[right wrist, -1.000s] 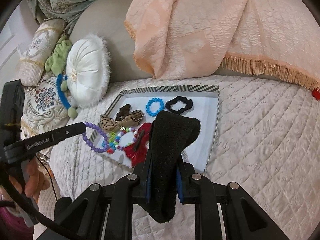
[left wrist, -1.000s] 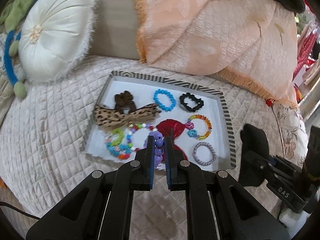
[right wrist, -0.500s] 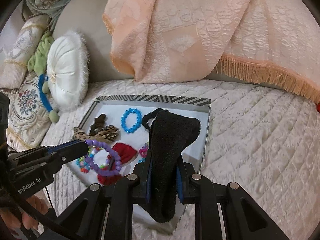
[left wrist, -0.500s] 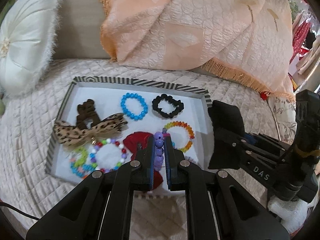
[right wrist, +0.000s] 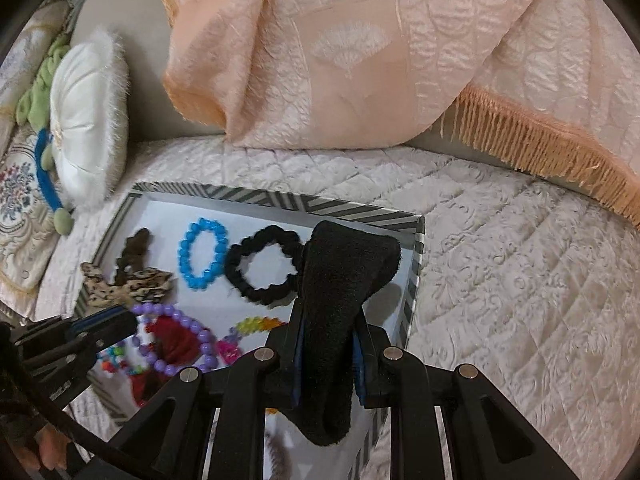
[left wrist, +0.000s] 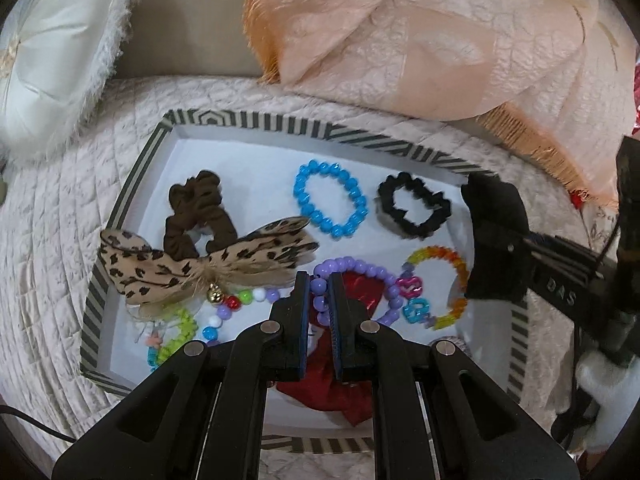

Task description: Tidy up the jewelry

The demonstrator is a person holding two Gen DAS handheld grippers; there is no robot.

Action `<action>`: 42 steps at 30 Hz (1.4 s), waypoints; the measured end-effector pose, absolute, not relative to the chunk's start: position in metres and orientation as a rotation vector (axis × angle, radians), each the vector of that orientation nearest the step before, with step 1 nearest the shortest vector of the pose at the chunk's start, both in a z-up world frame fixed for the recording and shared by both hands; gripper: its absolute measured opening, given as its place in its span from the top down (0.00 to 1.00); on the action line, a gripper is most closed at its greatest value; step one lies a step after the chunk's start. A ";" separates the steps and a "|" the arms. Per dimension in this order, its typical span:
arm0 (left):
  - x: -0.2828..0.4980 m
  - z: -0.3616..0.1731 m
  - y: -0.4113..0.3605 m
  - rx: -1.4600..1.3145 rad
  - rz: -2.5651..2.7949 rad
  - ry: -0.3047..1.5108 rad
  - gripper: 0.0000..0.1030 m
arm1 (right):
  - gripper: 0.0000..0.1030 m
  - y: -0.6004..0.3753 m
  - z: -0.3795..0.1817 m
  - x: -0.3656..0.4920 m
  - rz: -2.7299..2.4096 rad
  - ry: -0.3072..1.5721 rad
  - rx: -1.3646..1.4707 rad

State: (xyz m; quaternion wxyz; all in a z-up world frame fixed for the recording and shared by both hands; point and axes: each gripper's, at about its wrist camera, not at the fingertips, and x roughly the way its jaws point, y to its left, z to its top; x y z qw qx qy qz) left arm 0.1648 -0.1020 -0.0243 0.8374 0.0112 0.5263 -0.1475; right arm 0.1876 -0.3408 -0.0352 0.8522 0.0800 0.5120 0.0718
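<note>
A striped-rim white tray on the bed holds a blue bead bracelet, a black scrunchie, a brown scrunchie, a leopard bow, a rainbow bracelet and a red piece. My left gripper is shut on a purple bead bracelet, which hangs just above the red piece. My right gripper is shut on a black velvet cloth over the tray's right corner. The left gripper and the purple bracelet also show at the lower left of the right wrist view.
A white round cushion lies left of the tray. A peach fringed blanket hangs behind it. The quilted bed cover spreads to the right. An embroidered pillow sits at the far left.
Both grippers have come down and closer over the tray. The purple bracelet now hangs over the tray's middle, and the black cloth has moved in over its right corner.
</note>
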 end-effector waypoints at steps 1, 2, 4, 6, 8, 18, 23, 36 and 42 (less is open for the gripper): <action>0.165 -0.026 -0.101 0.024 -0.311 1.114 0.92 | 0.82 -0.341 -0.038 0.190 0.148 1.082 0.166; 0.164 -0.027 -0.100 0.022 -0.310 1.116 0.92 | 0.82 -0.341 -0.041 0.193 0.141 1.082 0.164; 0.164 -0.029 -0.101 0.022 -0.310 1.120 0.92 | 0.82 -0.343 -0.045 0.197 0.131 1.072 0.166; 0.162 -0.030 -0.102 0.028 -0.310 1.118 0.92 | 0.82 -0.344 -0.047 0.199 0.122 1.062 0.160; 0.162 -0.030 -0.103 0.026 -0.307 1.117 0.92 | 0.77 -0.341 -0.047 0.201 0.117 1.059 0.153; 0.154 -0.025 -0.100 -0.002 -0.291 1.119 0.66 | 0.63 -0.343 -0.027 0.166 0.165 1.001 0.208; 0.142 -0.017 -0.092 0.000 -0.279 1.094 0.60 | 0.62 -0.336 -0.018 0.139 0.181 0.982 0.199; 0.087 0.010 -0.062 0.013 -0.197 0.967 0.60 | 0.58 -0.299 0.010 0.076 0.120 0.889 0.225; 0.062 0.027 -0.052 0.035 -0.186 0.902 0.60 | 0.44 -0.286 0.023 0.055 0.099 0.866 0.229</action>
